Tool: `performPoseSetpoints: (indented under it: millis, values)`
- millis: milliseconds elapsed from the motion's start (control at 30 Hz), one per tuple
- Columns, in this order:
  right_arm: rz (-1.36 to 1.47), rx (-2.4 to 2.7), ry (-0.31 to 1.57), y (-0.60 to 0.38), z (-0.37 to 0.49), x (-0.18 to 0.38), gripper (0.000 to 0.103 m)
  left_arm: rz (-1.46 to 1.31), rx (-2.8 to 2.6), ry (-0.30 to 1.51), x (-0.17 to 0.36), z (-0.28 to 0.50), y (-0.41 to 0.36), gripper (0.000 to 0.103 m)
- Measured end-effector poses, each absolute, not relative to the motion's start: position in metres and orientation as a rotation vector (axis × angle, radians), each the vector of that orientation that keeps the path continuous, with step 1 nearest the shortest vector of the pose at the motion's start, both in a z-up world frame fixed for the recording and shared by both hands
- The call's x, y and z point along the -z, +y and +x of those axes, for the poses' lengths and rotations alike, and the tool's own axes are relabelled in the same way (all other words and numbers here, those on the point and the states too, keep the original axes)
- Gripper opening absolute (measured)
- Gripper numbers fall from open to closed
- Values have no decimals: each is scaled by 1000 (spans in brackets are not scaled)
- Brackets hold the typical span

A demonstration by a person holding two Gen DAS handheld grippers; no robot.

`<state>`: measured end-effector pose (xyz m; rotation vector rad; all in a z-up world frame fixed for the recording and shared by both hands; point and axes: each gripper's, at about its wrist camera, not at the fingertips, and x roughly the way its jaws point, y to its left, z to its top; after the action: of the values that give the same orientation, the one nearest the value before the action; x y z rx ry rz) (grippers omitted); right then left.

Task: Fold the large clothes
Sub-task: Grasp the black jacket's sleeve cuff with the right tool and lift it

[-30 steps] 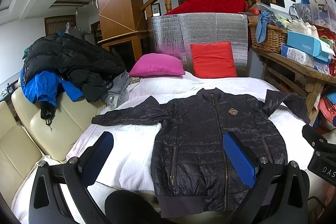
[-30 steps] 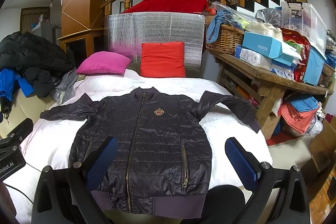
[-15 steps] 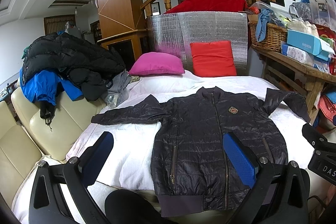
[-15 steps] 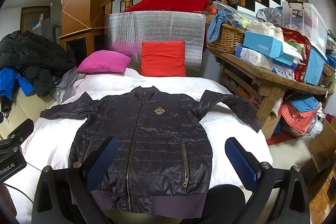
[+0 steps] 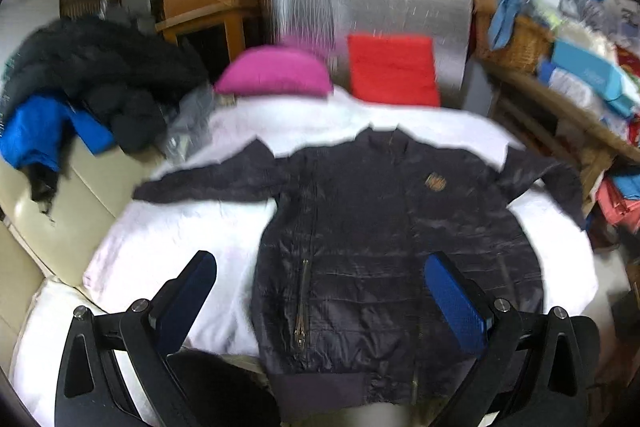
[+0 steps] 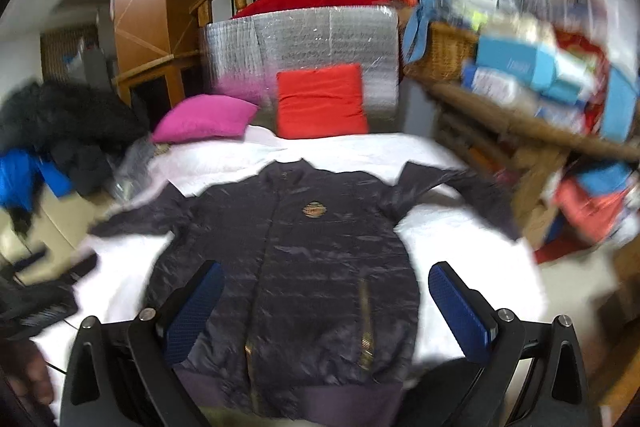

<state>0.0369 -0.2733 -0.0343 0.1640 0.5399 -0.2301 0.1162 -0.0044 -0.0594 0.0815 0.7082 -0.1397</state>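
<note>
A dark quilted zip jacket (image 5: 384, 227) lies flat, front up, on a white sheet (image 5: 192, 227), sleeves spread to both sides, hem nearest me. It also shows in the right wrist view (image 6: 296, 267). My left gripper (image 5: 320, 295) is open and empty, hovering above the jacket's lower left part. My right gripper (image 6: 326, 301) is open and empty, hovering above the jacket's lower middle. Both views are blurred by motion.
A pink cushion (image 5: 276, 77) and a red cushion (image 5: 394, 69) lie at the far end. A pile of black and blue coats (image 5: 80, 95) sits on a cream sofa at left. A cluttered wooden bench (image 6: 532, 123) stands at right.
Both grippers have moved forward and to the right over the jacket, which now looks nearer in blurred views. Both stay open. The jacket has not moved.
</note>
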Motion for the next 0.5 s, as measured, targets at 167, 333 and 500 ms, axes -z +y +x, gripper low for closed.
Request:
performPoseSetpoints:
  millis: [167,333,500]
  values:
    - [595,166,450,-397,73,68,103,85,50,841,123,204,-4,103]
    - [1148,135,331,-545,106,145,103,63,31,933,181,277,-19,103]
    - [1485,183,106,-638,129,206,103,35,83,907,203,325,-54,103]
